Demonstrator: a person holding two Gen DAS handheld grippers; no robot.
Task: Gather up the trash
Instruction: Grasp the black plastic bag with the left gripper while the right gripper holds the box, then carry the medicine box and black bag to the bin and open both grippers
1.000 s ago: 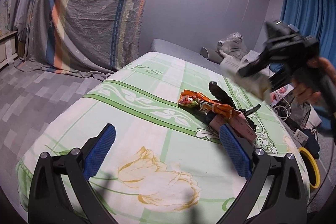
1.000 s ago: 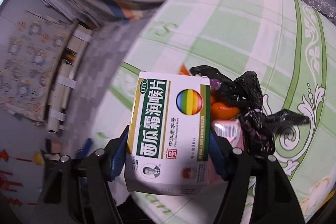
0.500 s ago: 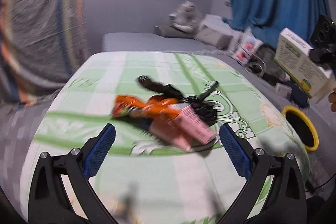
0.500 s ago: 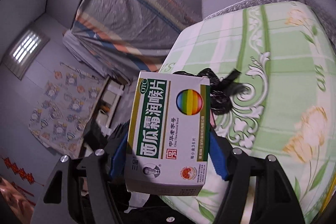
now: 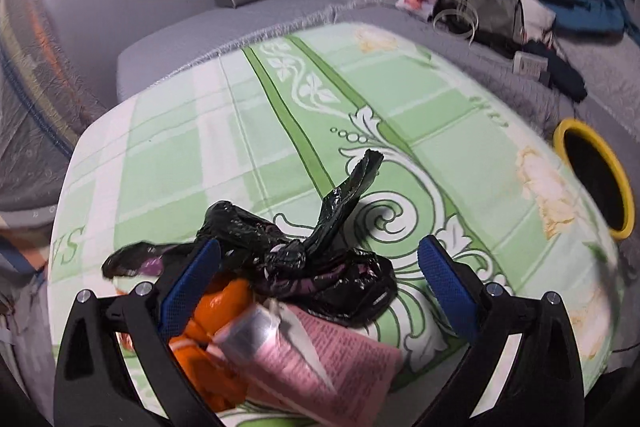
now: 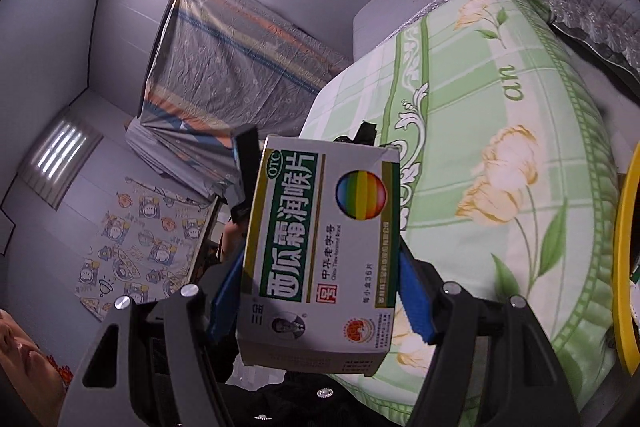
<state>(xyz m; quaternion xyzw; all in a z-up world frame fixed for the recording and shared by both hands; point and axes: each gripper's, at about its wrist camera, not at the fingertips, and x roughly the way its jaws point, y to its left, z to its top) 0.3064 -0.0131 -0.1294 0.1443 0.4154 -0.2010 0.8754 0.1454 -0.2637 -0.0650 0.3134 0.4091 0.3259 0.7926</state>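
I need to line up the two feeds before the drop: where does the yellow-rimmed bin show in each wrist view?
Left wrist: the yellow-rimmed bin sits at the right edge, just past the far side of the green floral sheet, its dark opening visible.
Right wrist: only an arc of its yellow rim shows, at the far right edge, beside the sheet.
Shared landmark: the crumpled black plastic bag, whose tip peeks above the medicine box.

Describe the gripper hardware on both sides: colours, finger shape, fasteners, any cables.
Both match. The left gripper and right gripper have matte black angular finger arms with triangular cutouts, silver round screw heads at the joints, and textured blue pads on the inner faces. No cables, markings or sleeves are visible.
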